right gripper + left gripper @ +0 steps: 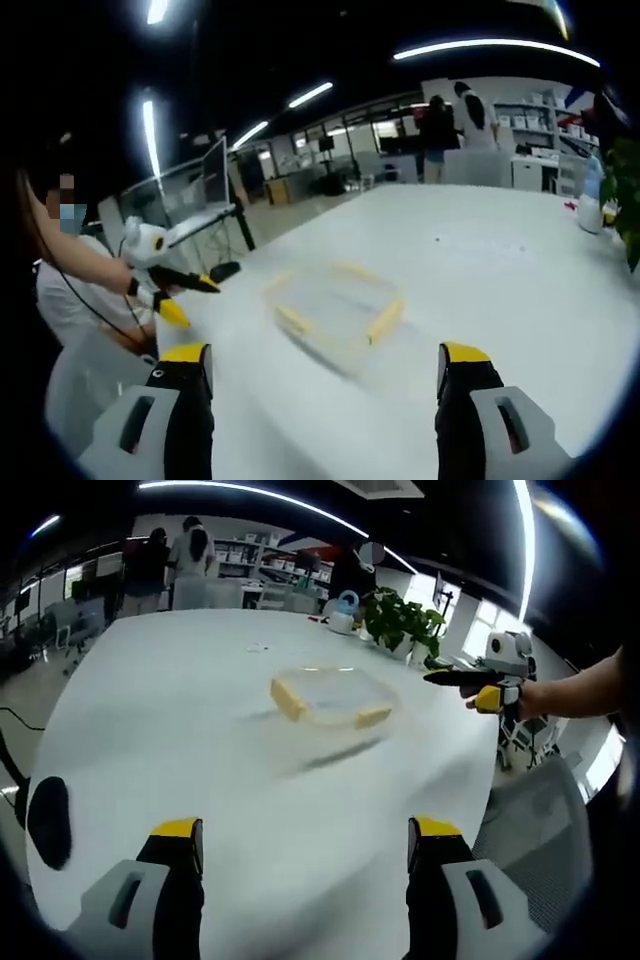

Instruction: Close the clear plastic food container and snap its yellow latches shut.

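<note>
The clear plastic food container (330,702) looks thin and see-through, with opaque yellow plastic latches (288,699). It lies on a smooth, matt white bench (180,730). The left gripper (305,845) has jaws of black plastic, tipped in glossy yellow, on matt grey bodies.

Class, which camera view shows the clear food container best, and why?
The left gripper view: the container sits central, lid outline and two yellow latches fairly distinct. The right gripper view shows it motion-blurred, mostly yellow edges.

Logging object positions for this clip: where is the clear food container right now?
The clear container sits mid-table on the white table, ahead of both grippers' open jaws and untouched; in the left gripper view, the potted plant stands beyond it.
</note>
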### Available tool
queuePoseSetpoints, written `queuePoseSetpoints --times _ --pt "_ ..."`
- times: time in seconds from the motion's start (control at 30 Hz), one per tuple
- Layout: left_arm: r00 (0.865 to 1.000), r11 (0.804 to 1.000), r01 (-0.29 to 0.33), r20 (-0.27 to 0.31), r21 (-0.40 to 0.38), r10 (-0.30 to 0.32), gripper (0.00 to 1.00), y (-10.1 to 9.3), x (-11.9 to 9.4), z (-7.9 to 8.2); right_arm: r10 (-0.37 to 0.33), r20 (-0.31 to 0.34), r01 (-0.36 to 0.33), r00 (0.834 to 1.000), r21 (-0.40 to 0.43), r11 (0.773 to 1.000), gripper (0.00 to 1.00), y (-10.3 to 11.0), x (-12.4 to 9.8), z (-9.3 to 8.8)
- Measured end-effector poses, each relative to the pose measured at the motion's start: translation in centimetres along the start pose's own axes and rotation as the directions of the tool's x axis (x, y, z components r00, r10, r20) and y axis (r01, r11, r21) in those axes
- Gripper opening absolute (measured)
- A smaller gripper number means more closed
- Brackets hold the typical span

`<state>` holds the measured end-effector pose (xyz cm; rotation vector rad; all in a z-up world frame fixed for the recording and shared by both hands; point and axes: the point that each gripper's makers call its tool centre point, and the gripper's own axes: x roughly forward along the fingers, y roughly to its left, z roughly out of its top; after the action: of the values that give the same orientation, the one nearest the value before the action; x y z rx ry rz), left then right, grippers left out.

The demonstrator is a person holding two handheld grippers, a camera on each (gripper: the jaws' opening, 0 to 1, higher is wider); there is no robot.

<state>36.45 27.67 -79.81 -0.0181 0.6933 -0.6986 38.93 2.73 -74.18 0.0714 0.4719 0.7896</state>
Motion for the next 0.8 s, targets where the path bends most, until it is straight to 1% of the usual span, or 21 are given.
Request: queuePoseSetpoints --times 0.17,0.33,0.5,0.6,0.8 --pt "1.0 1.0 -0.005 0.014 -0.02 0.005 0.84 -0.2 -0.2 -0.3 -0.009 0.028 0.009 1.0 0.018 1.0 0.93 0.1 -0.6 0.3" --pt "0.998 0.999 -0.022 0.054 -0.029 0.024 0.84 -0.4 -0.8 0.1 -0.024 0.062 0.022 0.998 0.025 0.999 0.93 0.2 -1.1 0.8" --pt "0.996 0.999 -0.026 0.083 -0.038 0.029 0.85 -0.7 -1.2 0.2 -0.029 0.082 0.026 0.996 0.033 0.999 0.94 0.3 -1.7 0.6" --pt "0.994 0.997 -0.028 0.106 -0.068 0.035 0.85 -0.6 -1.6 -0.1 -0.036 0.087 0.033 0.996 0.042 0.999 0.95 0.4 -2.2 0.2" --pt "0.987 0.996 -0.03 0.157 -0.08 0.042 0.86 -1.1 -2.4 0.1 -0.046 0.1 0.04 0.994 0.054 0.998 0.95 0.7 -3.3 -0.3"
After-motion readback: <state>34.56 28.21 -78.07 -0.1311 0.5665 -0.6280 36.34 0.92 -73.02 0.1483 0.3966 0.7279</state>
